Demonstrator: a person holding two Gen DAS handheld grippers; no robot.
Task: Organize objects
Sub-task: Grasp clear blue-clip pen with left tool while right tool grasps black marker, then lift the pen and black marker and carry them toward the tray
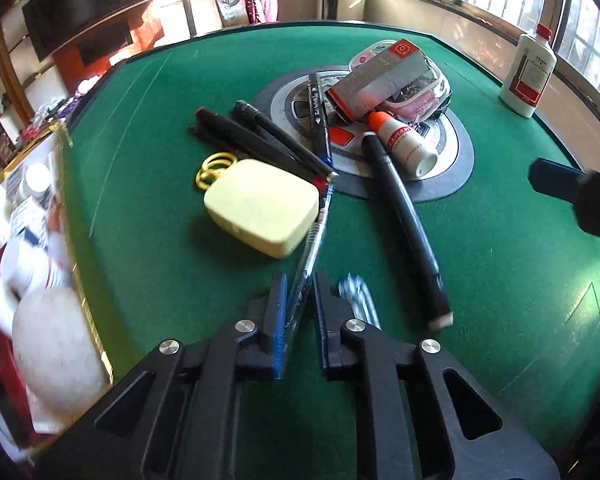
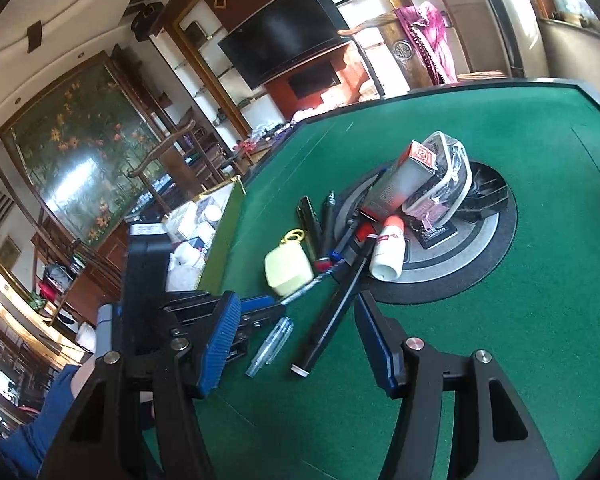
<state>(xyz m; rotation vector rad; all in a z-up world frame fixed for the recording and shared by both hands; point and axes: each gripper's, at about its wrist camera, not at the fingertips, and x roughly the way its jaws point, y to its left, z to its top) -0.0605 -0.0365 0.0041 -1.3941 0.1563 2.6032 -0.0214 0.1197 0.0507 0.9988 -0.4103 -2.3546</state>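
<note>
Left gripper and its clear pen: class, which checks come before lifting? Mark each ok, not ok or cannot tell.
1. Left gripper shut on the clear pen: ok.
2. Second clear pen outside the grip: ok.
3. Held pen's far end free of the black pens: cannot tell.
4. Yellow case not clamped with the pen: ok.
5. Right gripper open, holding nothing: ok.

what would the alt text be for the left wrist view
The left gripper is shut on a clear pen lying on a green felt table. Beyond it lie a pale yellow case, several black markers, a small white bottle and a grey box.
</note>
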